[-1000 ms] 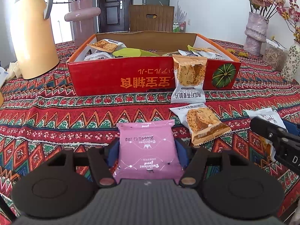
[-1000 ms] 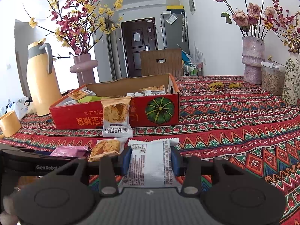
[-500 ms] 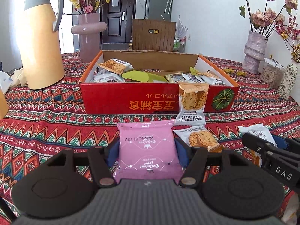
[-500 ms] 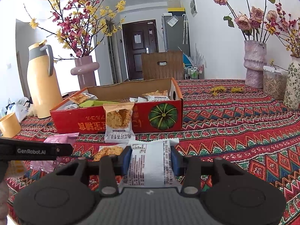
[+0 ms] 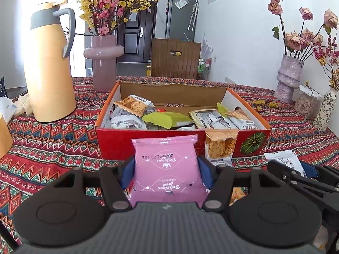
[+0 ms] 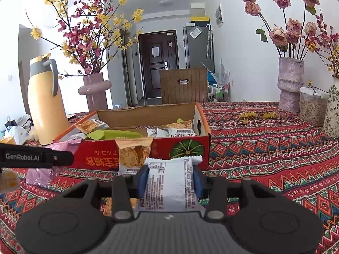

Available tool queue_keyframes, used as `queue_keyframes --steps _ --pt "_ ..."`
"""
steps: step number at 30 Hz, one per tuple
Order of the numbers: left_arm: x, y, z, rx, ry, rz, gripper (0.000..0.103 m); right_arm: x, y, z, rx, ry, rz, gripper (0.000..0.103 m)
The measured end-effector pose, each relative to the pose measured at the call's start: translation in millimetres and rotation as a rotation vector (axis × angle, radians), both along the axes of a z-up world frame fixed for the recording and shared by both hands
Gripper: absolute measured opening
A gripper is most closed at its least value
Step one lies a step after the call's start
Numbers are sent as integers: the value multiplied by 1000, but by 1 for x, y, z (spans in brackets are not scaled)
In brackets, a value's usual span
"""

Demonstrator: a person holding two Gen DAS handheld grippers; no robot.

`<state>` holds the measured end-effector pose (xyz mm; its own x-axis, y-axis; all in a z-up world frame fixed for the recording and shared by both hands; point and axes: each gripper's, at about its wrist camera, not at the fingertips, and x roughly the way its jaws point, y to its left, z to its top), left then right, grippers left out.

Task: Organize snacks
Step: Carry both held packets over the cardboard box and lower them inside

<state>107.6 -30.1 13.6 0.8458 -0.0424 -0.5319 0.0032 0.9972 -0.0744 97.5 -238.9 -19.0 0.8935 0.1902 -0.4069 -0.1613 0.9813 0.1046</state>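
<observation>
Left hand-held gripper [image 5: 166,170] clamps pink packet [image 5: 167,169], held above worktop [image 5: 53,144] just short of red box [image 5: 148,141] near wall. Right hand-held gripper [image 6: 169,180] clamps white packet [image 6: 169,186], same side of box. Biscuit packet [image 6: 134,155] leans on box front. Worktop right of box bare to far edge.

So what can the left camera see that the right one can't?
Only the left view looks well down into the box, onto the loose packets, with the pink packet clamped in the left gripper up front. Only the right view shows the printed face of the white packet in the right gripper, and the ceiling. Both show the red box, the biscuit packet leaning on it, and the yellow jug.
</observation>
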Motion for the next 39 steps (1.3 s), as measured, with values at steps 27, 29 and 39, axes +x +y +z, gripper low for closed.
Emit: queue_keyframes --steps 27,29,39 --pt "78 3 36 15 -111 49 63 94 22 41 12 -103 -10 42" --pt "85 3 37 16 -119 53 63 106 24 42 6 -100 -14 42" --pt "127 11 14 24 -88 84 63 150 38 17 -53 -47 -49 42"
